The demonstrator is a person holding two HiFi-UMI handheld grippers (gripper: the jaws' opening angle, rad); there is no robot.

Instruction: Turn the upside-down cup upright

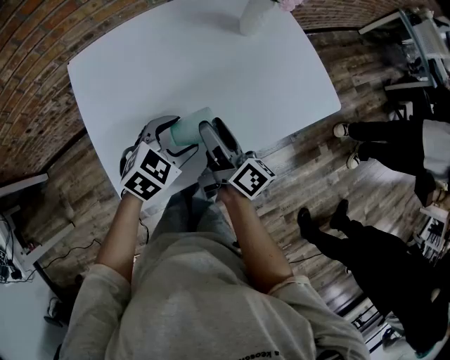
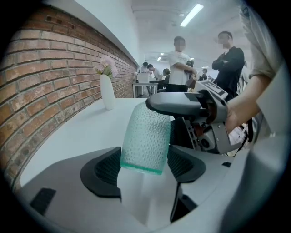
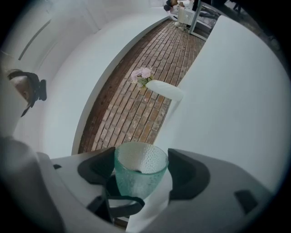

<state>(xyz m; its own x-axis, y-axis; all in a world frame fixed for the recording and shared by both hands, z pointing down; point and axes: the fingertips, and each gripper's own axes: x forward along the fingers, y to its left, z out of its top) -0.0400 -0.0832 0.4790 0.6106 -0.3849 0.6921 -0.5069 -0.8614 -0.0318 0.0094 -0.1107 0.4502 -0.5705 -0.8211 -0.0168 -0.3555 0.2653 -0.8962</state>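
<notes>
Cup [image 1: 188, 131]: translucent sea-green, round and tapered, dimpled all over like hammered glass, with a smooth, deeper-green band around the end held in the left claw [image 1: 169, 132]. Lies tipped onto its side just left of the head view's centre, over the near edge of the tabletop [image 1: 211, 63]; impossible to tell whether it touches that surface. Points its wider, open end toward the right claw [image 1: 211, 130], at the right of the frame. Shows that mouth low in the middle of the right gripper view as a thin pale ring, with the hollow inside in plain sight.

Left claw clenched on the cup: black pads pressed to both flanks of the banded end, low centre in the left gripper view. Right claw likewise closed on the cup, set wide, dark pads against either side of the rim. Smooth grey moulded shells on both, with black-and-white marker cubes [image 1: 149, 174] at the back.

Tabletop matte white, flat, rounded at the corners. Slim white vase [image 1: 254, 15] with pale pink blossoms [image 1: 288, 4] at the top edge of the head view. Red-brown brick wall [image 1: 42, 42] curving through the upper left; grey-brown wood planks [image 1: 309, 169] at the right.
</notes>
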